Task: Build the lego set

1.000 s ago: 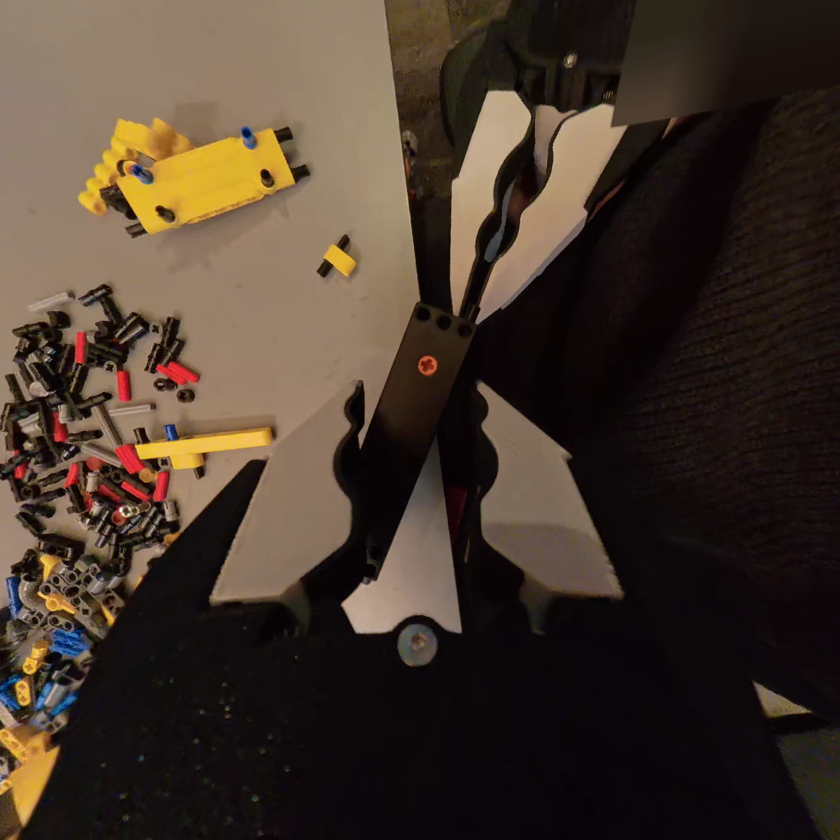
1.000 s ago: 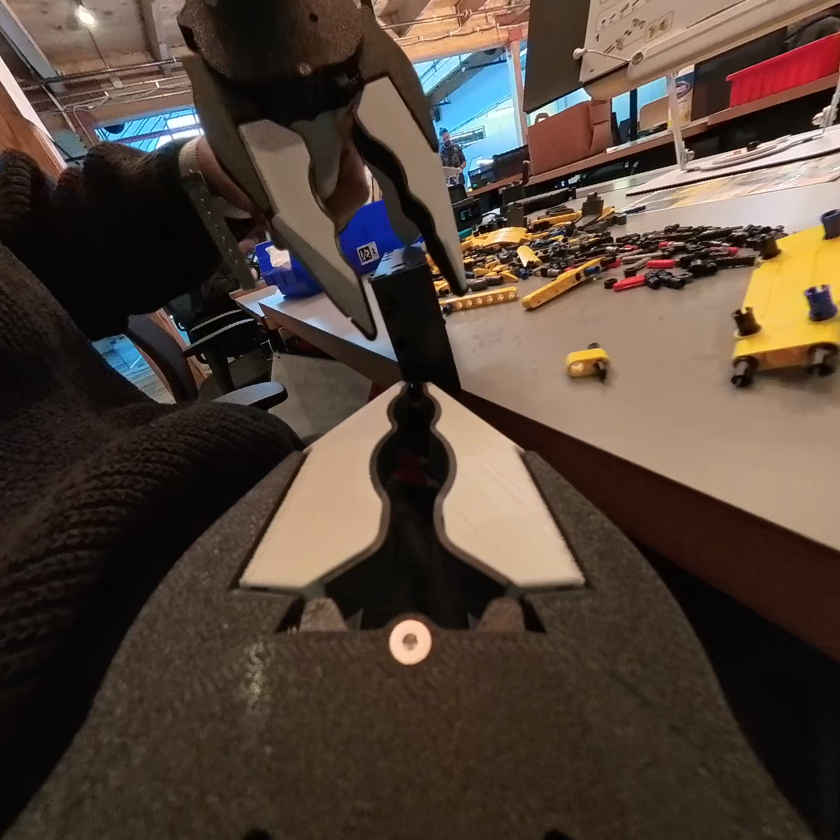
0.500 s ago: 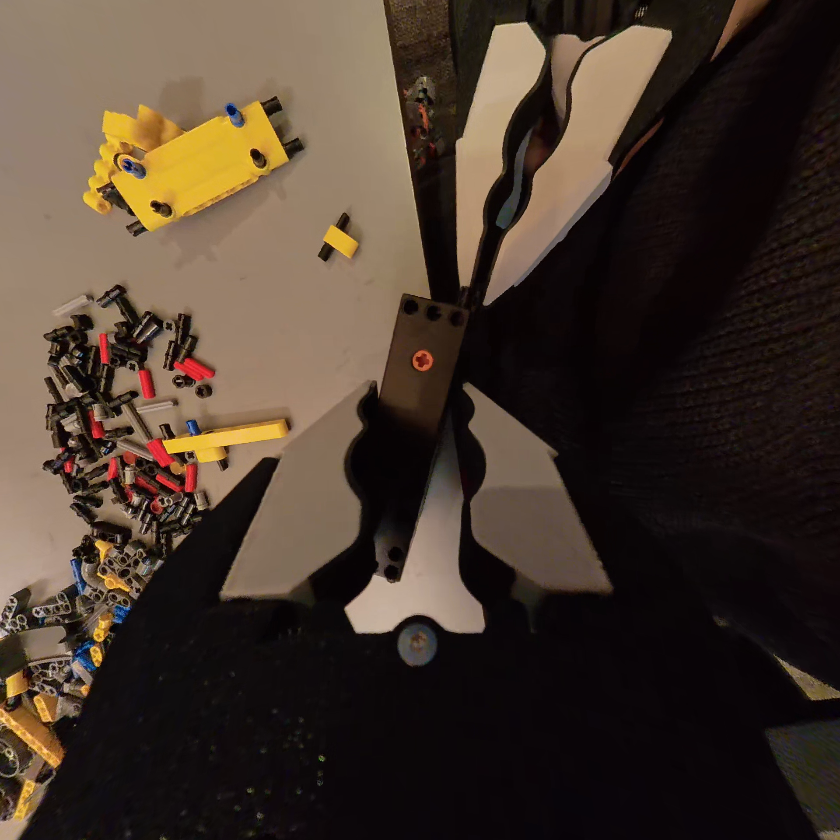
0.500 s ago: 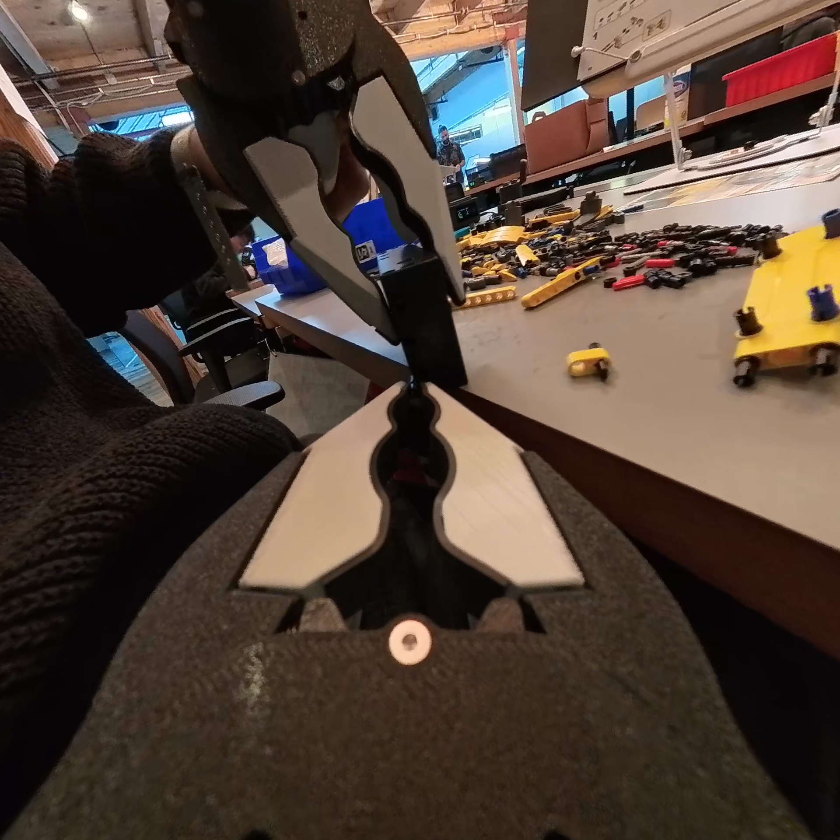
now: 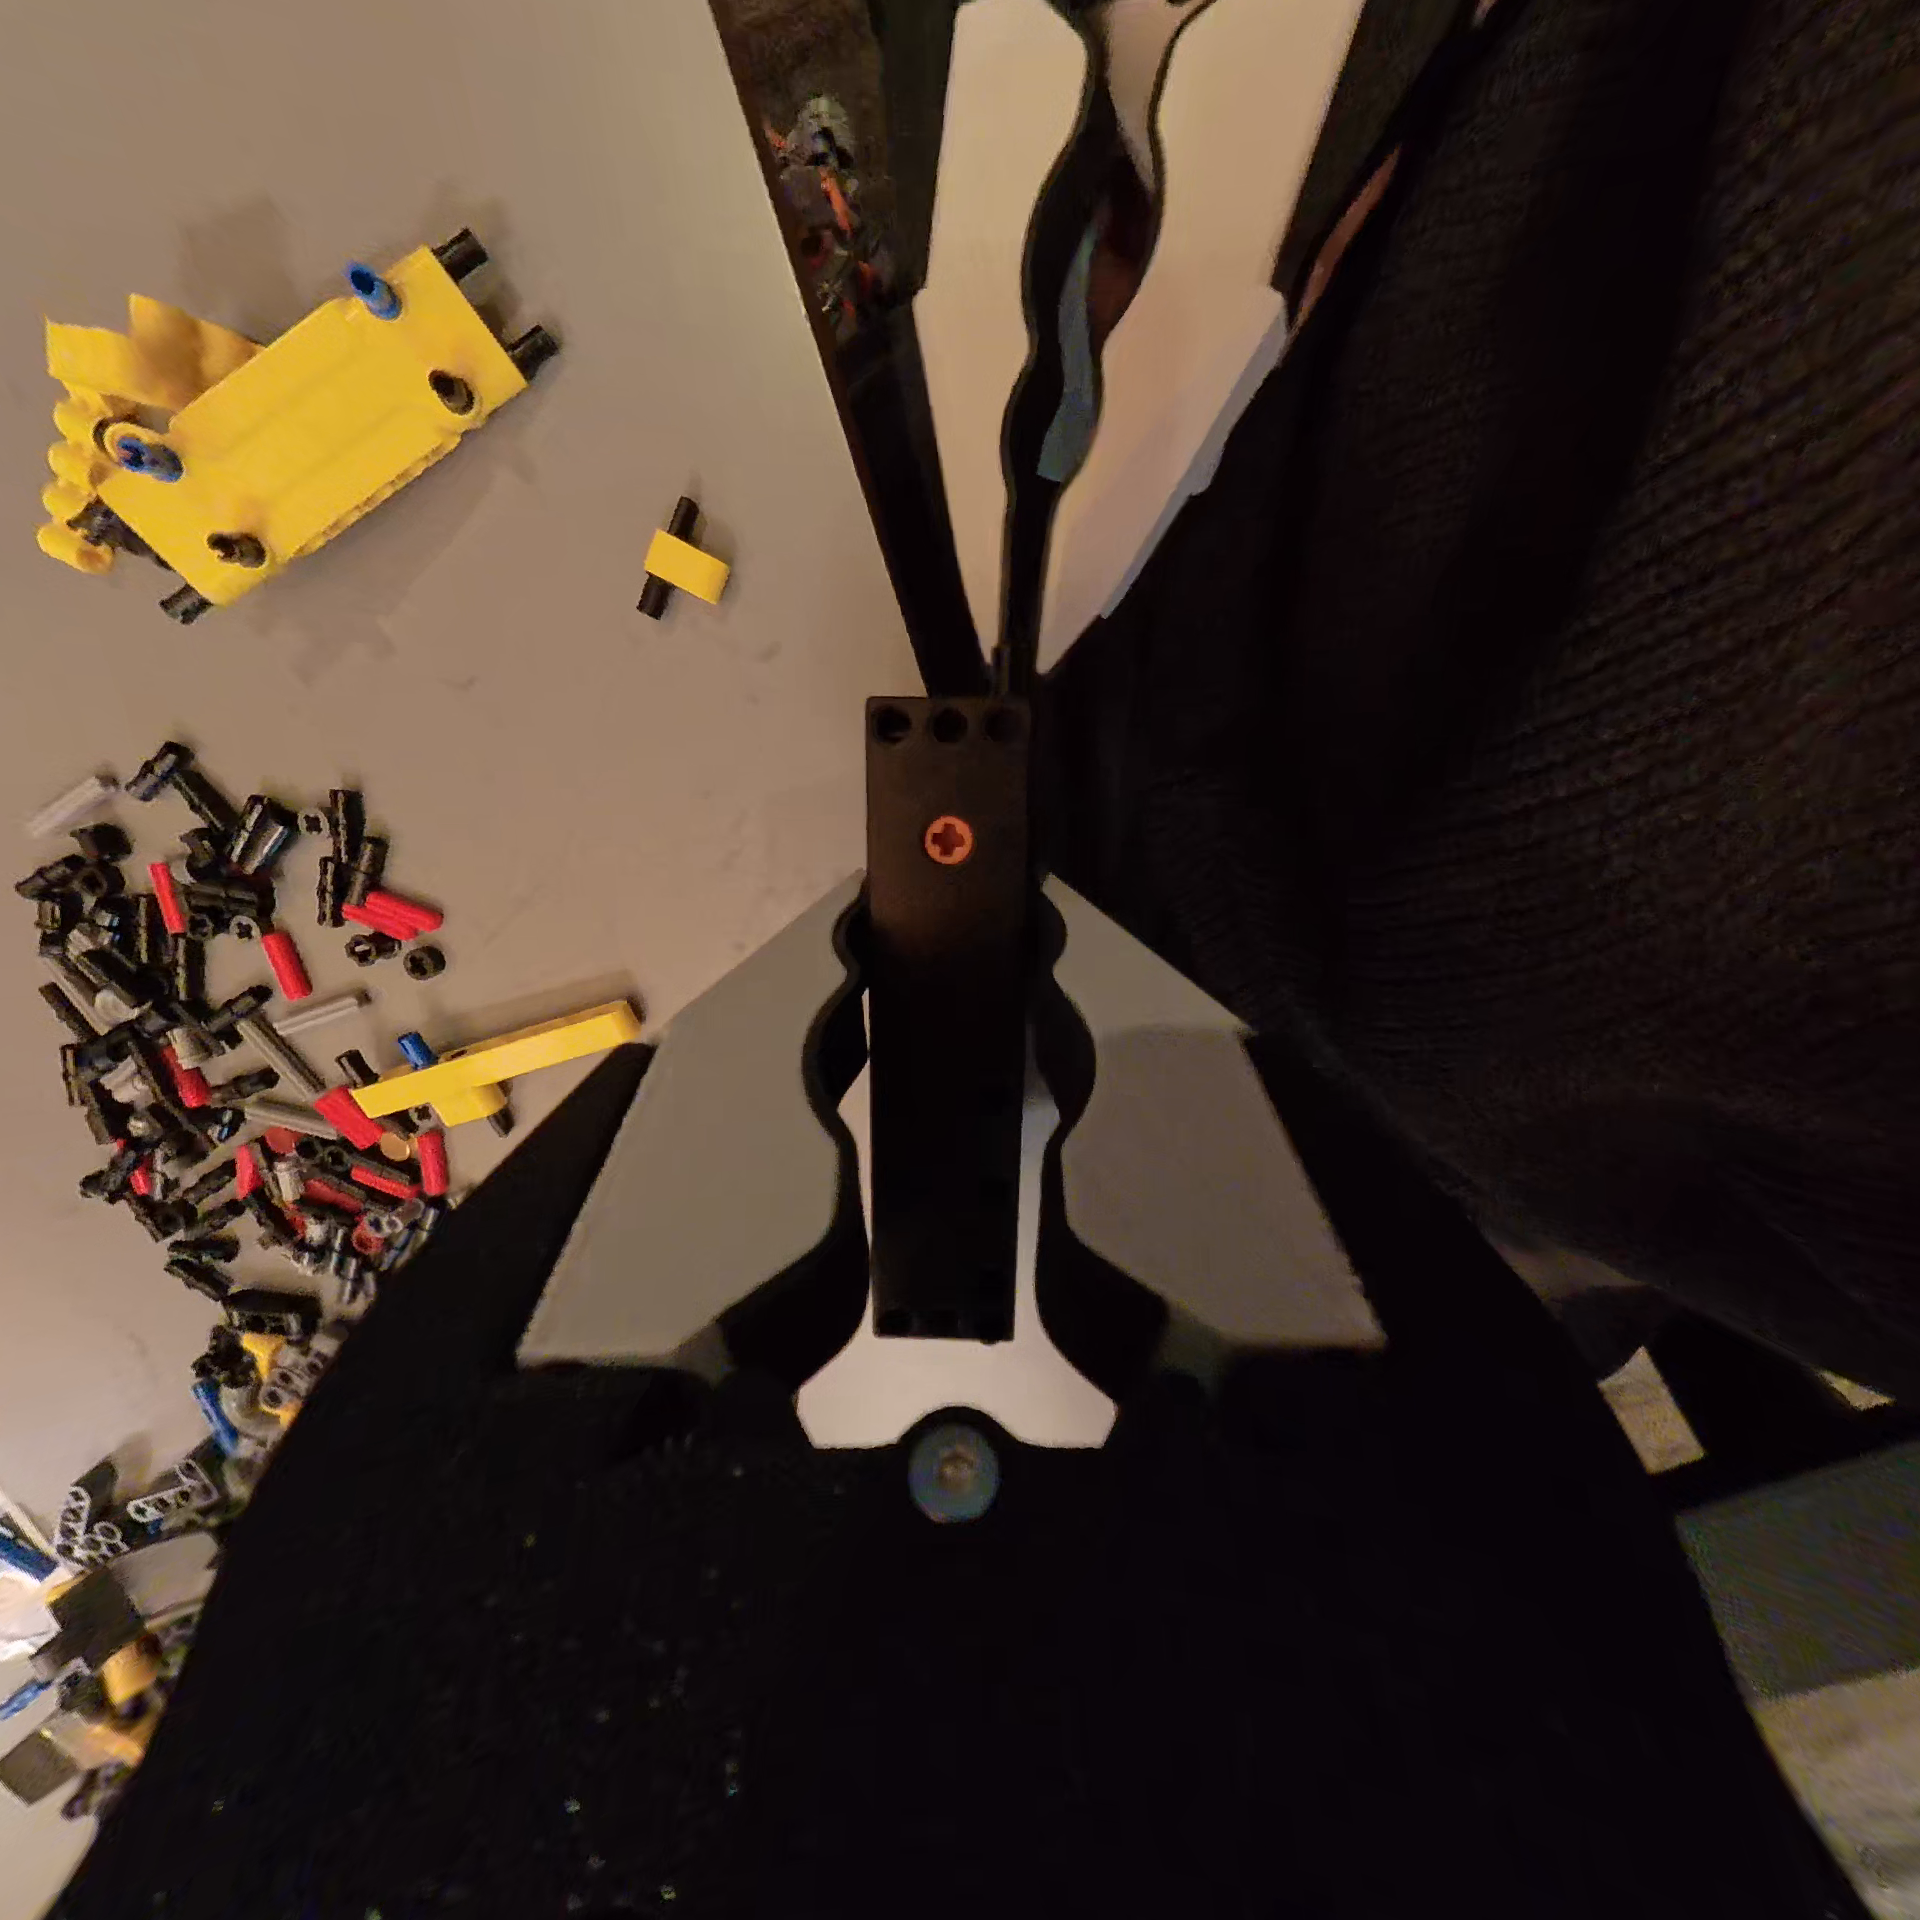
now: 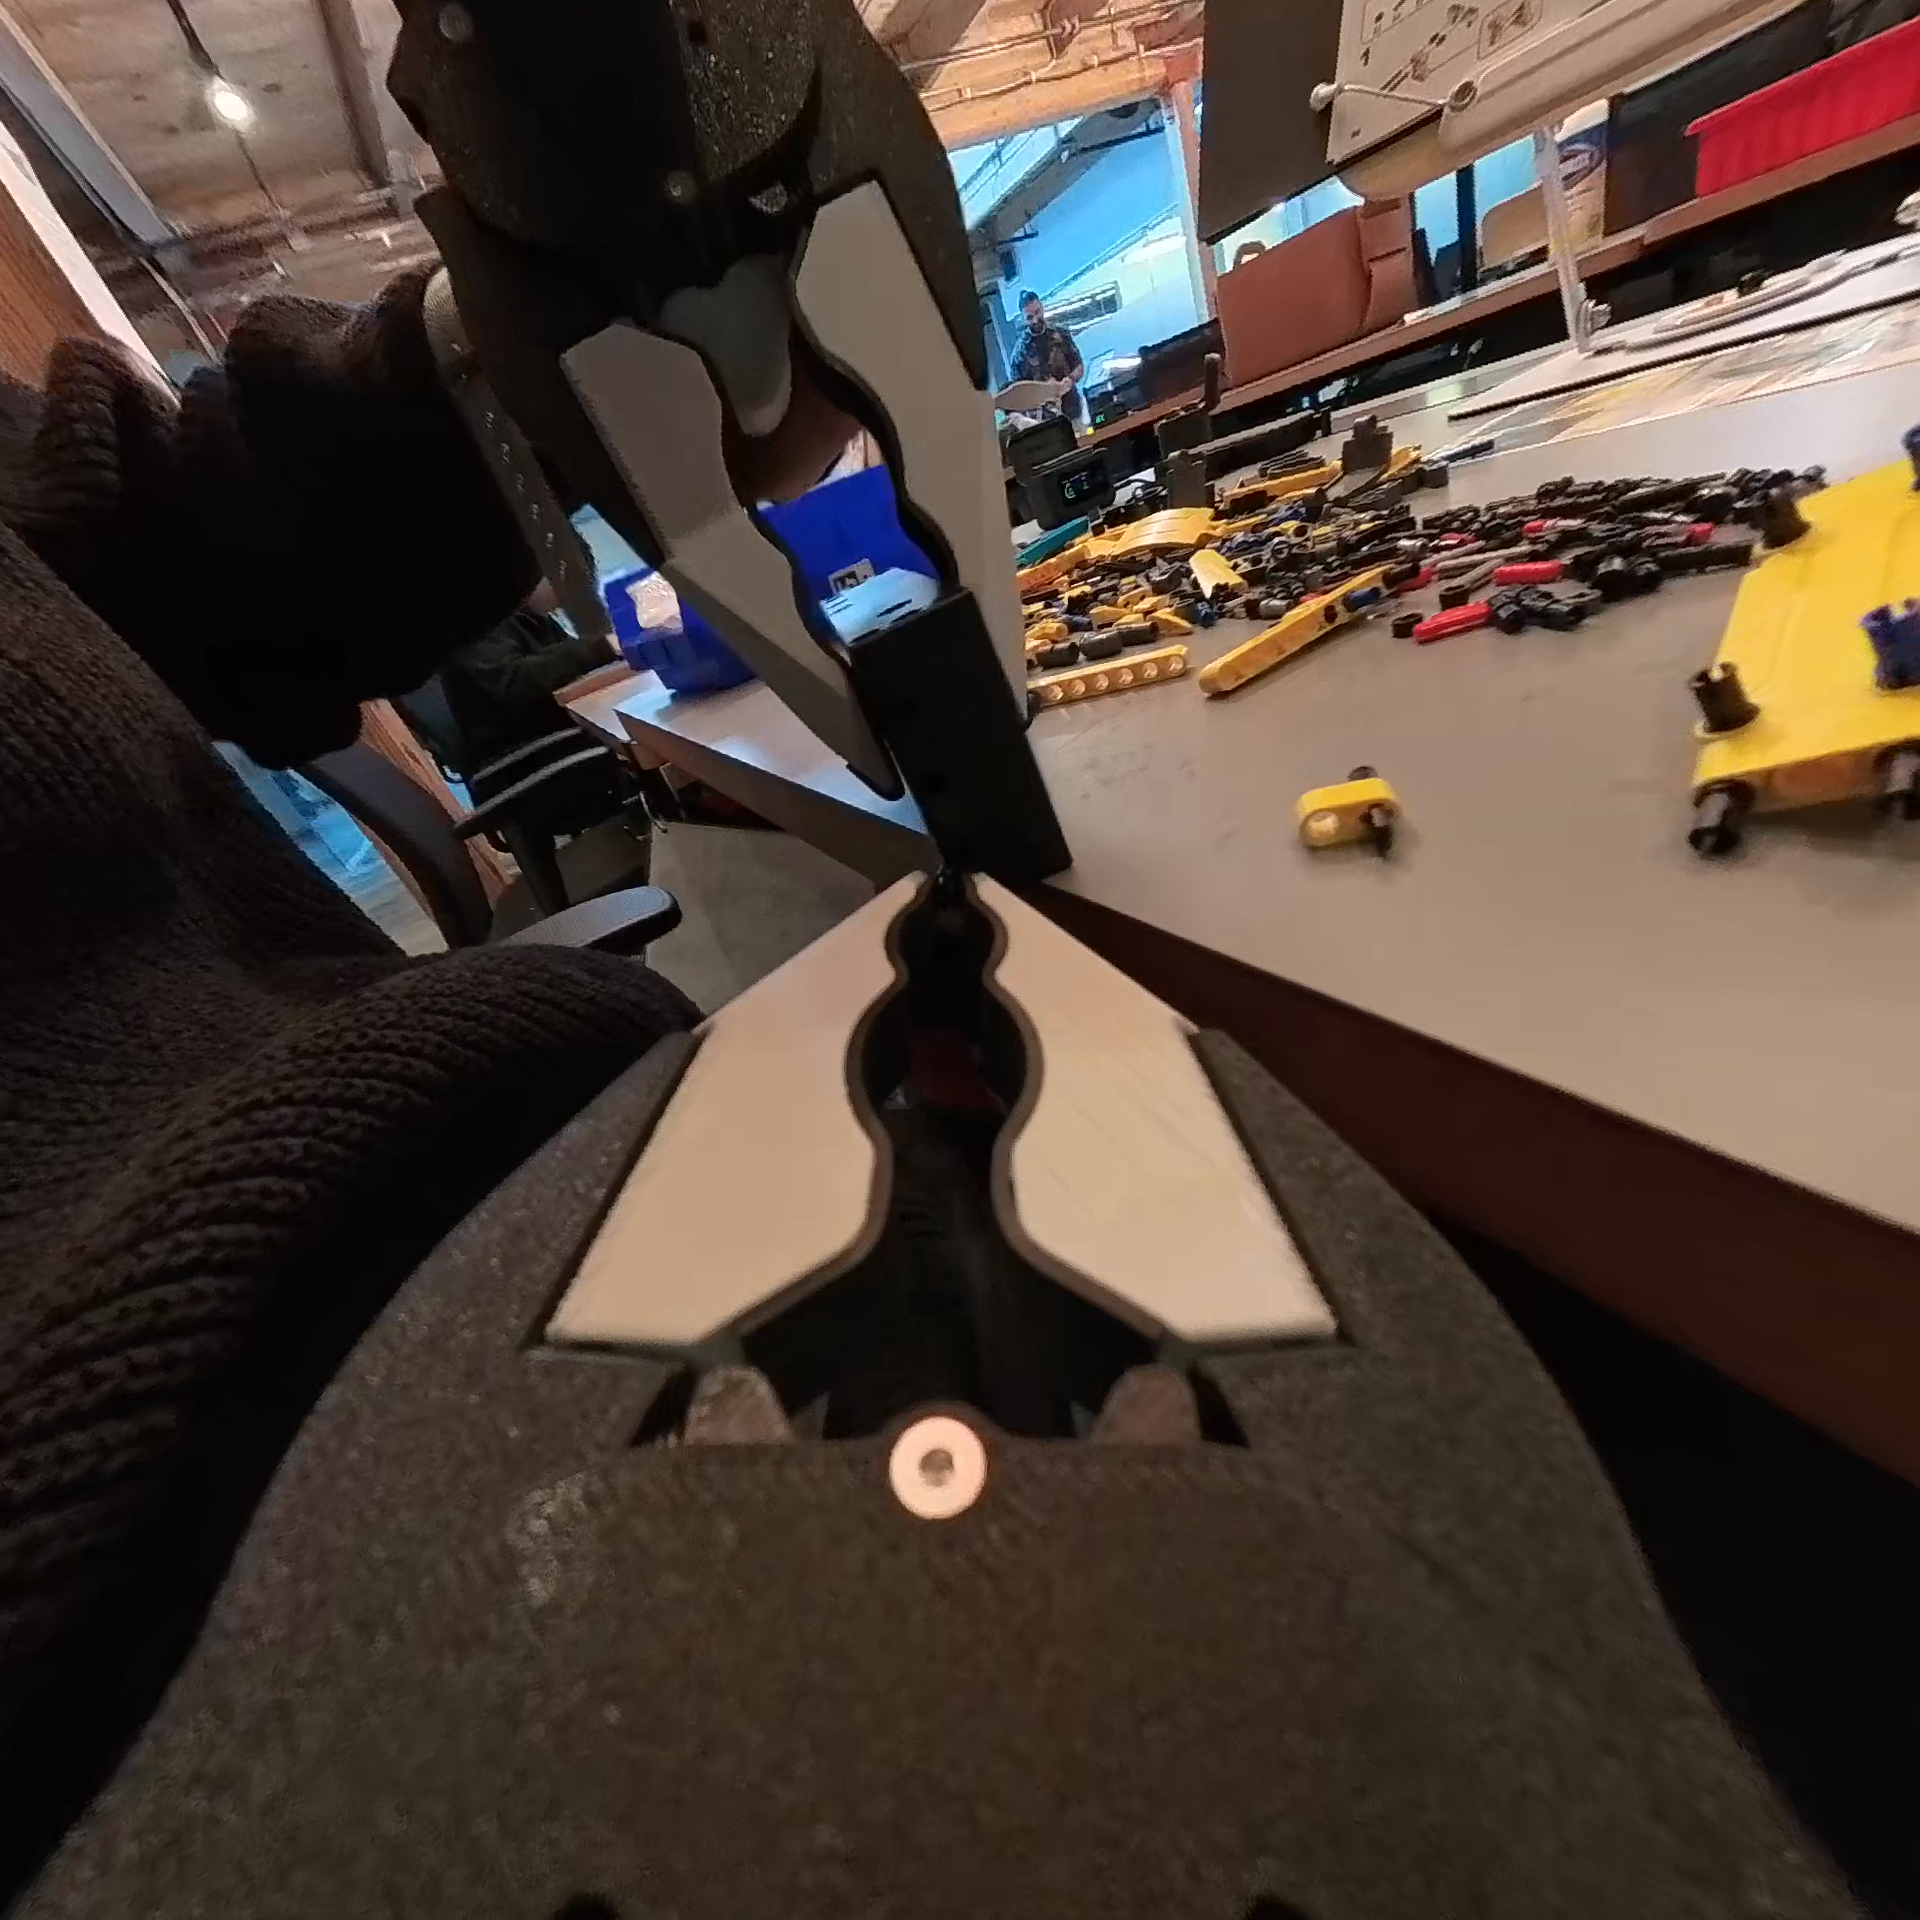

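My left gripper (image 5: pixel 951 920) is shut on a long black block (image 5: pixel 948 997) with an orange cross hole, held off the table's near edge. The block's far end has three holes. My right gripper (image 6: pixel 951 883) is shut, its tips against that end of the block (image 6: pixel 971 748). A small black pin (image 5: pixel 1003 657) sits between its tips, mostly hidden. The right gripper (image 5: pixel 1006 649) faces mine from above in the left wrist view. The left gripper (image 6: pixel 935 727) comes down from the upper left in the right wrist view.
On the grey table (image 5: pixel 582 779) lie a yellow panel assembly (image 5: pixel 301 436), a small yellow connector (image 5: pixel 684 564), a yellow beam (image 5: pixel 499 1060) and a pile of small pieces (image 5: pixel 187 1049). A dark-sleeved arm (image 6: pixel 260 1039) is at left. A chair (image 6: pixel 540 790) stands behind. The tips of both grippers are at nearly the same place.
The black block has swung from tilted to straight along my left gripper's fingers. The left gripper has moved closer to the right one, whose tips stay at the block's end.
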`<state>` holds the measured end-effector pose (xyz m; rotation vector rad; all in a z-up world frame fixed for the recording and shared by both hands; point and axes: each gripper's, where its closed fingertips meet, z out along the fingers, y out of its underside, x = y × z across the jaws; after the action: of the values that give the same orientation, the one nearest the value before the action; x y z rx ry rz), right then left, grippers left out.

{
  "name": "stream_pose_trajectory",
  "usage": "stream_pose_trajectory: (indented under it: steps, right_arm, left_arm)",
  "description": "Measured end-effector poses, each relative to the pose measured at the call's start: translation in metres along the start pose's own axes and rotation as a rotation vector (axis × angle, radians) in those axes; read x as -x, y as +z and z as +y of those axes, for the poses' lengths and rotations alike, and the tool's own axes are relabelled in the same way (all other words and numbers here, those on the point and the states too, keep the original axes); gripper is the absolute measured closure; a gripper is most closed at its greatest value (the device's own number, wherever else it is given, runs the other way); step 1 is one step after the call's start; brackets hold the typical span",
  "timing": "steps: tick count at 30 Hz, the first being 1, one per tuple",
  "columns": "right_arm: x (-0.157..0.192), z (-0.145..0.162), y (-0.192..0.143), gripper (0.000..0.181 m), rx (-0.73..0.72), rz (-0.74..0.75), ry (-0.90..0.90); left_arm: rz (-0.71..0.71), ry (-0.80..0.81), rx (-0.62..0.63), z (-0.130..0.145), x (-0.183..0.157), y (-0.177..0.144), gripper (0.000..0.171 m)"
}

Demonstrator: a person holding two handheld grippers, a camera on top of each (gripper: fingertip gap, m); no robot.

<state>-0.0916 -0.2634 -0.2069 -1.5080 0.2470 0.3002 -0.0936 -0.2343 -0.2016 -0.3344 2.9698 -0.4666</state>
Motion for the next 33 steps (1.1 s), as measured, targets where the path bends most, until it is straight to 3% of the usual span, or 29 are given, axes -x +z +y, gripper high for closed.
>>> stream_pose_trajectory:
  steps: [8,26,33]
  right_arm:
    - [-0.0007,0.0005,0.0000,0.177,-0.001,-0.006,0.023]
    - [0.0014,-0.0001,0.0003,0.177,-0.005,-0.032,0.042]
    - [0.0009,-0.0001,0.0017,0.177,-0.008,-0.060,0.141]
  left_arm:
    - [0.044,0.074,0.007,-0.0005,-0.0012,0.0003,0.145]
    - [0.067,0.072,-0.009,-0.0013,0.0002,0.0010,0.145]
    - [0.075,0.082,-0.018,-0.0005,0.0009,0.0015,0.145]
